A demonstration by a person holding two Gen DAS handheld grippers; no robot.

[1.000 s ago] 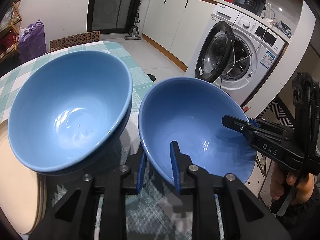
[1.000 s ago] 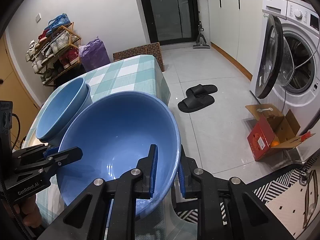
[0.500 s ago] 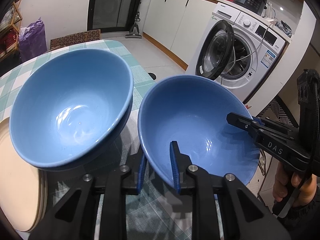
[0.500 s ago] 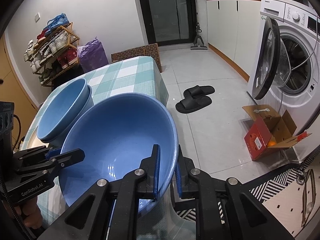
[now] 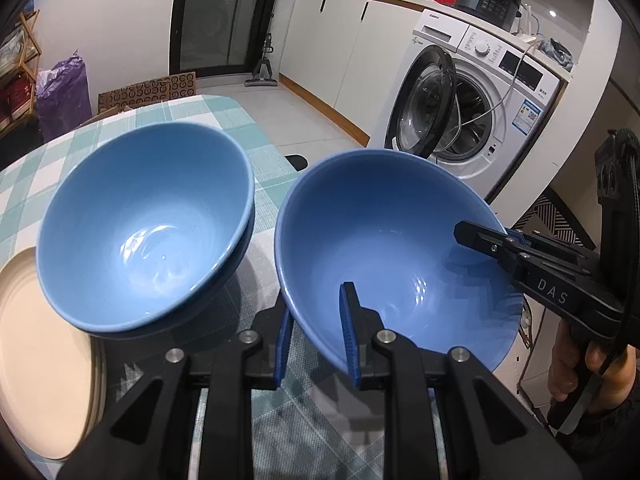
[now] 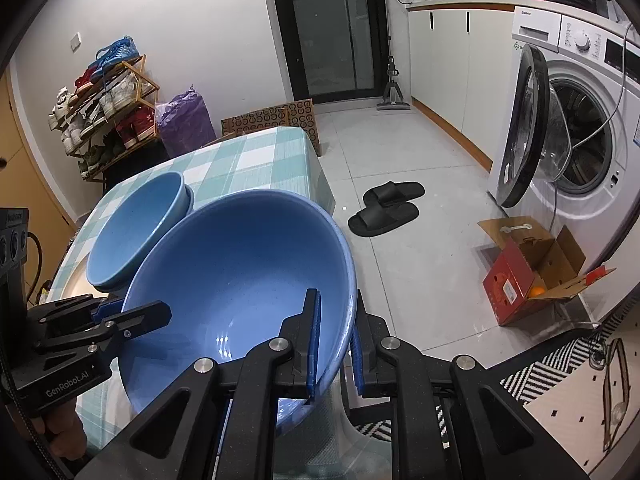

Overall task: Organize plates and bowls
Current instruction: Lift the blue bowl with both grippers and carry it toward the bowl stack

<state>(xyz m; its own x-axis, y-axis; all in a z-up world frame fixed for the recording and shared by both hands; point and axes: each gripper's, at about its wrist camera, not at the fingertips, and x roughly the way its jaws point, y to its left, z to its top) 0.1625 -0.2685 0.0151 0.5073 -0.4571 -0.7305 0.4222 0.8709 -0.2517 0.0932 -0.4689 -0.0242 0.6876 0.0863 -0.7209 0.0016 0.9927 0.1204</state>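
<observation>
The surface (image 5: 264,152), draped in a teal-and-white checked cloth, carries a cream round plate (image 5: 44,356) at its near left edge and, beside that, a stack of glossy light-blue ceramic bowls (image 5: 144,224), at least two deep, sitting upright. The task's thing right now is the single darker blue ceramic bowl (image 5: 384,248), which is off the surface altogether, held in the air just to the right of the stack and tilted a little toward it, partly out over the grey tiled floor (image 6: 424,208). Both tools have it: the left gripper (image 5: 316,336) bites the near rim, its jaws clamped on the wall with one blue pad inside and one outside, and the right gripper (image 6: 336,344) pinches the opposite rim the same way. From where I stand the sensible thing is to carry the held bowl across level, both hands moving together so neither pinch twists the rim, centre it over the stack, then lower it straight until it nests. I would guess the glaze is slick and the rim grips shallow, so a slow pace matters; a slip here means the floor. Release is best kept until the bowl sits, one side at a time, with the inside pads lifted clear of the rim.
</observation>
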